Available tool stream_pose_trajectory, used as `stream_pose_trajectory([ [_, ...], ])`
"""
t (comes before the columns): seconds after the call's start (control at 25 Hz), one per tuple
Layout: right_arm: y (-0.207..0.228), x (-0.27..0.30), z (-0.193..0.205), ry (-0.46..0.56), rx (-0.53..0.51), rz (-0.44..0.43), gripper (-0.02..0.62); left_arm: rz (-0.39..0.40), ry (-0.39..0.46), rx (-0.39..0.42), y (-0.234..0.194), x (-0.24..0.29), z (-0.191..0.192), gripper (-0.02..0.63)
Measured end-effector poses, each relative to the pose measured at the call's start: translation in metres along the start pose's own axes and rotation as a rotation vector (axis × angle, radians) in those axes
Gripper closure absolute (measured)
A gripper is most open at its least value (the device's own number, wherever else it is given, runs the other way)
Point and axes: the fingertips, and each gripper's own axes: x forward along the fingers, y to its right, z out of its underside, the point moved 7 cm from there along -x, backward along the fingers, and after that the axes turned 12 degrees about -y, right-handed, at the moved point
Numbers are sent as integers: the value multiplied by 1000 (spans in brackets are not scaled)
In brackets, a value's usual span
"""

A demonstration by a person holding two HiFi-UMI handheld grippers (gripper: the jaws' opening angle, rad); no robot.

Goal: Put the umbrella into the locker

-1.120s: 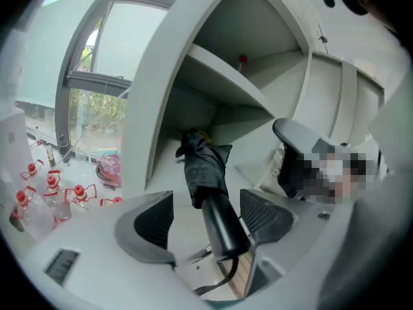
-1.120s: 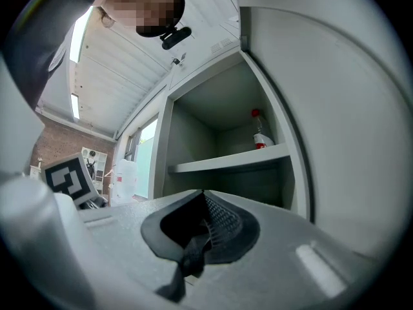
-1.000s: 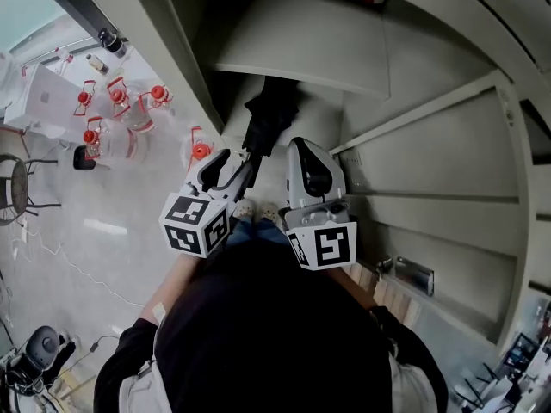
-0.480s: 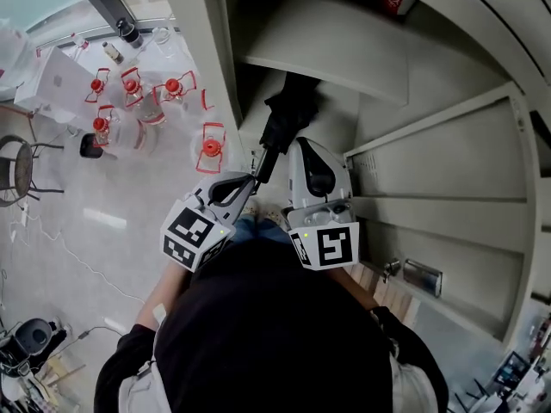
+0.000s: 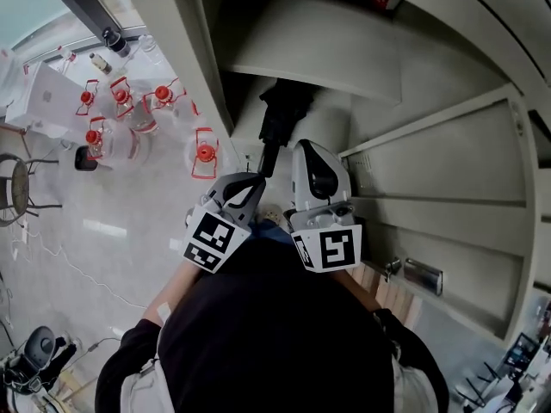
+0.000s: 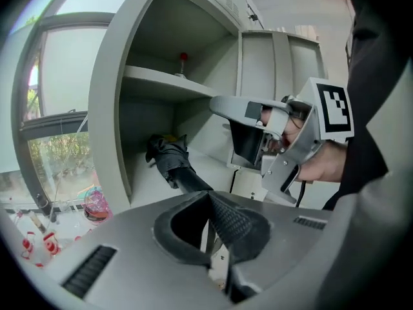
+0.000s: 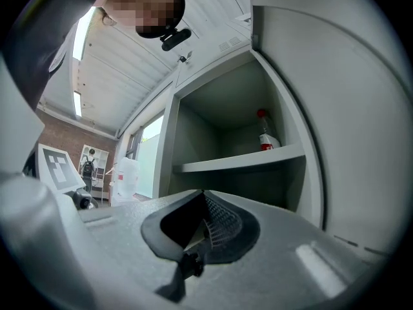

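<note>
A black folded umbrella (image 5: 285,108) lies on the floor of the open locker's lower compartment (image 5: 245,110), its handle end pointing out toward me. In the left gripper view the umbrella (image 6: 169,162) runs from the compartment's back down behind my jaws. My left gripper (image 5: 248,183) is shut just at the handle end, and nothing shows between its jaws (image 6: 210,199). My right gripper (image 5: 312,163) hangs beside it at the locker's mouth, jaws together and empty (image 7: 205,202), pointing at the upper shelf.
A red-capped bottle (image 7: 268,137) stands on the locker's upper shelf (image 5: 310,50). The locker door (image 5: 448,144) stands open at the right. Several clear jugs with red handles (image 5: 129,110) sit on the floor to the left, near a chair (image 5: 17,188).
The left gripper's jaws, open around the umbrella's handle a second ago, have closed. That gripper has rolled and shifted right, toward the right gripper. The right gripper has stayed put.
</note>
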Motion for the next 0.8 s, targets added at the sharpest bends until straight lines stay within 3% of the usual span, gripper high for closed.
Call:
stream_pose_trajectory([
  [0.48,21,3,-2,-39,-9,85,592,22,40,-27,-30,53,-47,600],
  [0.8,27,7,-4,-41,-19,114,592,37,49,-35,-26,62,-49,600],
])
